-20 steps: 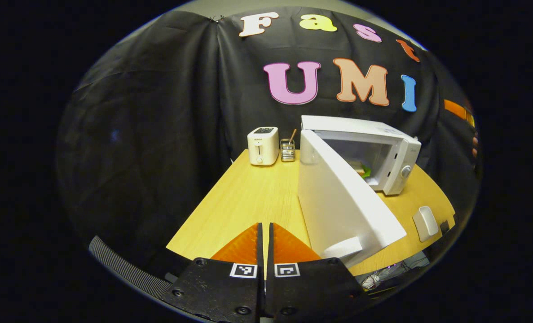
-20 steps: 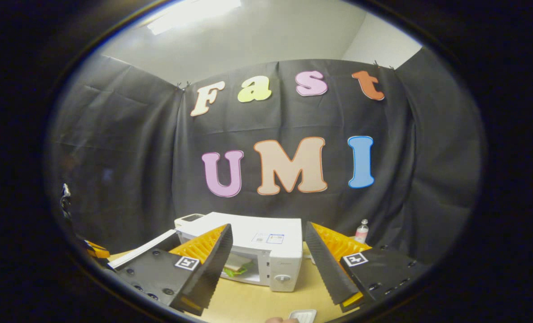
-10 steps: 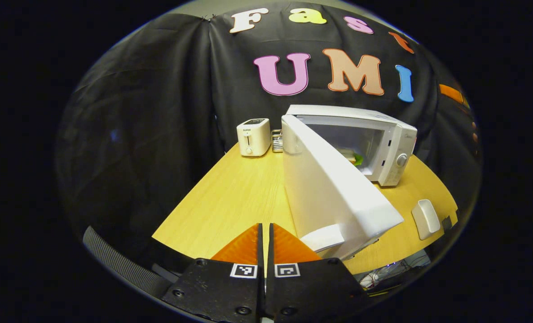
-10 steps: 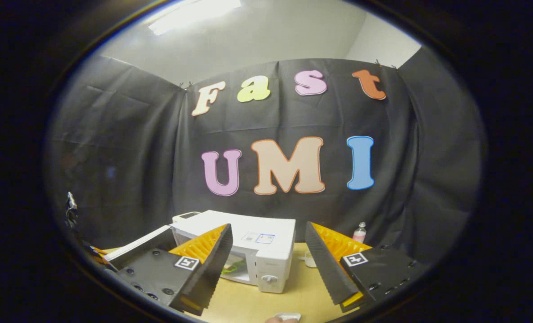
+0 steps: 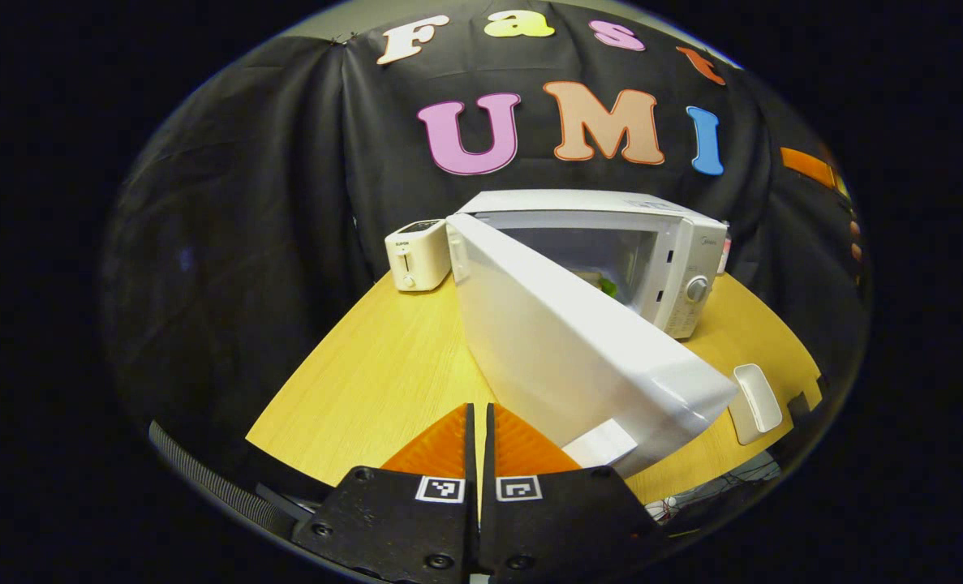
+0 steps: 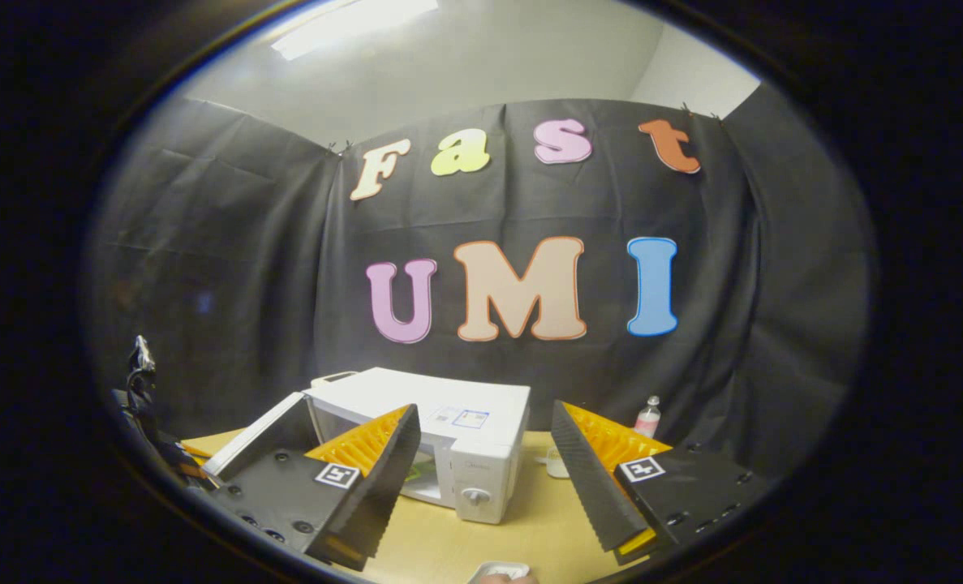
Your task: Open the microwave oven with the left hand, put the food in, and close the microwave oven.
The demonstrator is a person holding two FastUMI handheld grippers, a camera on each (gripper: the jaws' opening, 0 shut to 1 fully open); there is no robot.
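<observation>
1. your left gripper (image 5: 478, 426) has its two fingers pressed together with nothing between them; it sits at 6 o'clock in the left gripper view, just beside the outer face of the microwave door (image 5: 562, 349), near the door's free edge. whether it touches the door i cannot tell.

2. your right gripper (image 6: 485, 462) is spread wide and holds nothing, hanging well back from the microwave (image 6: 449, 422), which sits between its fingers at about 6 o'clock in the right gripper view.

3. the food (image 5: 607, 285) is inside the cavity: a bit of green and pale filling shows past the door at about 1 o'clock from the left gripper view's centre. it also peeks out green beside the left finger in the right gripper view. it looks like a sandwich, but it is too small to be sure.

4. judged from that, opening and loading are done, and the step in hand is closing. the door stands part open, swung out from its hinge on the side by the toaster (image 5: 418, 255).

5. the next move, as i read it, calls for you to push the door's outer face toward 12 o'clock, following its arc about the hinge, until it meets the control panel (image 5: 692, 276).

6. push near the free edge rather than the hinge, so the microwave does not slide on the table (image 5: 367, 381).

7. keep the right gripper clear of the closing gap.
</observation>
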